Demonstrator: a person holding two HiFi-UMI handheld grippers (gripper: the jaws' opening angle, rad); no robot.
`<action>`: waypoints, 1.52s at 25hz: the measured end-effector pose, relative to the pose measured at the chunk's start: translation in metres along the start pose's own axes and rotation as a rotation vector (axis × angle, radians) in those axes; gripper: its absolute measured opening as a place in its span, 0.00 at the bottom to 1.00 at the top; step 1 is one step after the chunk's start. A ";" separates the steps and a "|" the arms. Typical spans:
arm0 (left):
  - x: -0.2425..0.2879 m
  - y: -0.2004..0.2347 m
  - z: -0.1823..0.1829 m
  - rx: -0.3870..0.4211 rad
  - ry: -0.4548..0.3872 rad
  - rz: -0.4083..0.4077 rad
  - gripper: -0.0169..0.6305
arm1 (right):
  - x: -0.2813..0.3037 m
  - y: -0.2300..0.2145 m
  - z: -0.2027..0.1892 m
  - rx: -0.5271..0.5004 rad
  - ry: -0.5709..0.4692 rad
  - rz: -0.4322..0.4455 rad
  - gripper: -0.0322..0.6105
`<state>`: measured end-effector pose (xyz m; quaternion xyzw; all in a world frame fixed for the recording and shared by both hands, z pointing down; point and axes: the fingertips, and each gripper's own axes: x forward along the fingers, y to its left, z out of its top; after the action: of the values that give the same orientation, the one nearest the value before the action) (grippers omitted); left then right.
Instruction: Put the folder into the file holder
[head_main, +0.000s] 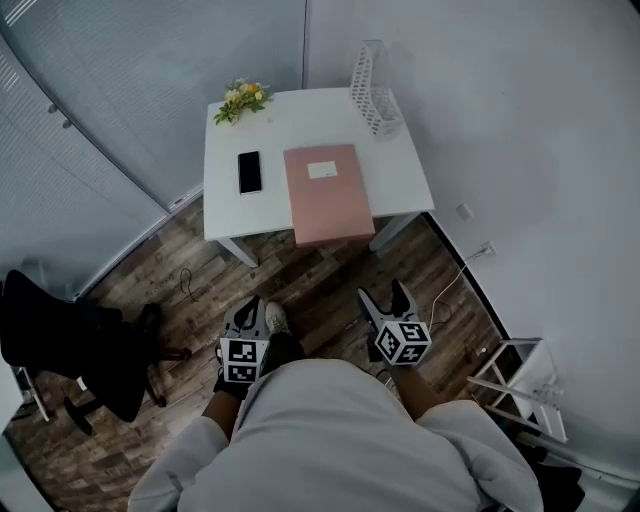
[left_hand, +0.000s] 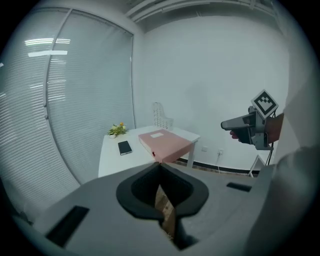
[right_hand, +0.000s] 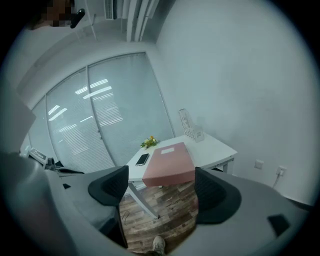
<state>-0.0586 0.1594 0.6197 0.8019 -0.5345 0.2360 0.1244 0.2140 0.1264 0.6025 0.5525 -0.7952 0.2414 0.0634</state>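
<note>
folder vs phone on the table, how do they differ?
Colour: the folder is pink with a white label; the phone is black.
Size: the folder is far larger than the phone.
Pose: the folder overhangs the near edge of the table; the phone lies fully on it.
Shared: both lie flat, side by side, with a gap between them.

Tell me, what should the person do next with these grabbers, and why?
Probably step toward the table and bring the right gripper, its fingers apart and empty, to the overhanging near edge of the pink folder. It lies flat and untouched, well ahead; the file holder stands at the table's far right corner.
</note>
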 end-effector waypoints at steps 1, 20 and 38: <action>0.008 0.013 0.006 0.005 -0.001 -0.009 0.04 | 0.012 0.002 0.002 0.010 0.006 -0.015 0.68; 0.080 0.155 0.030 0.078 0.066 -0.108 0.04 | 0.182 -0.049 -0.061 0.935 -0.005 -0.197 0.69; 0.106 0.233 0.038 0.128 0.147 -0.007 0.04 | 0.279 -0.059 -0.099 1.375 -0.294 0.034 0.69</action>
<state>-0.2296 -0.0350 0.6288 0.7906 -0.5049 0.3277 0.1126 0.1449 -0.0820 0.8105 0.4816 -0.4713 0.6132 -0.4122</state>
